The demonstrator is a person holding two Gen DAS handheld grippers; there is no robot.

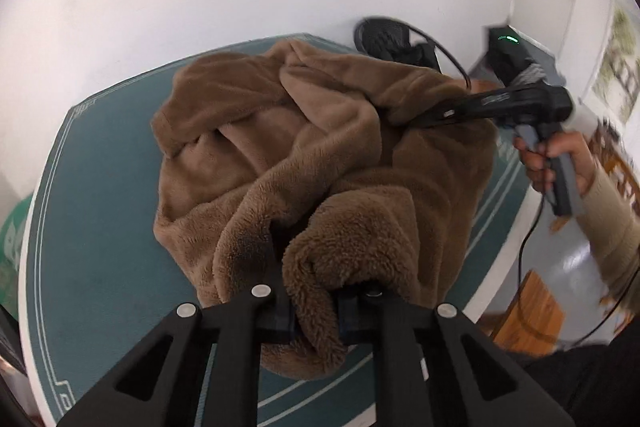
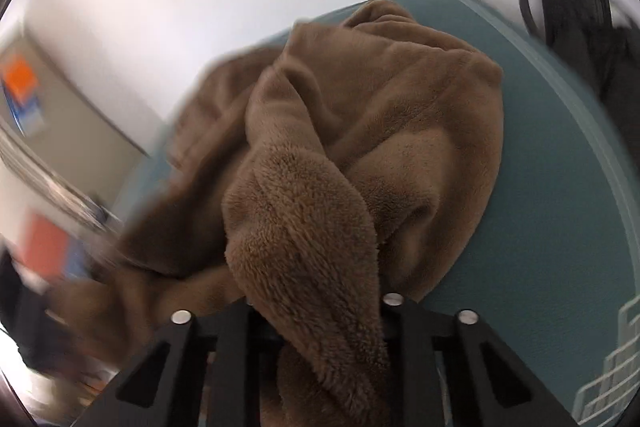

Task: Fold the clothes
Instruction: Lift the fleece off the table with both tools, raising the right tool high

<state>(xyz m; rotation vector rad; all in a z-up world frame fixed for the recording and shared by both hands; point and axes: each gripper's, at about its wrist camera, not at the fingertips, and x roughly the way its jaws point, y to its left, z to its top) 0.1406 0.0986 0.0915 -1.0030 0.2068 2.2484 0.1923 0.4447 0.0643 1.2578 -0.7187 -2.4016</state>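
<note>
A brown fleece garment point(image 1: 304, 155) lies bunched on a teal table point(image 1: 100, 227). My left gripper point(image 1: 316, 307) is shut on a thick fold of the fleece at its near edge, fabric hanging between the fingers. My right gripper point(image 1: 404, 117) shows in the left wrist view, shut on the garment's far right edge, held by a hand point(image 1: 552, 163). In the right wrist view the right gripper point(image 2: 316, 311) pinches a fleece fold point(image 2: 304, 227) that drapes over the fingers, the rest of the garment point(image 2: 400, 99) spread on the teal table point(image 2: 560, 227).
A white wall stands behind the table. A black bag or chair point(image 1: 392, 43) sits past the far edge, also in the right wrist view point(image 2: 580, 23). A black box with a green light point(image 1: 508, 55), cables and wooden furniture point(image 1: 532, 311) are to the right.
</note>
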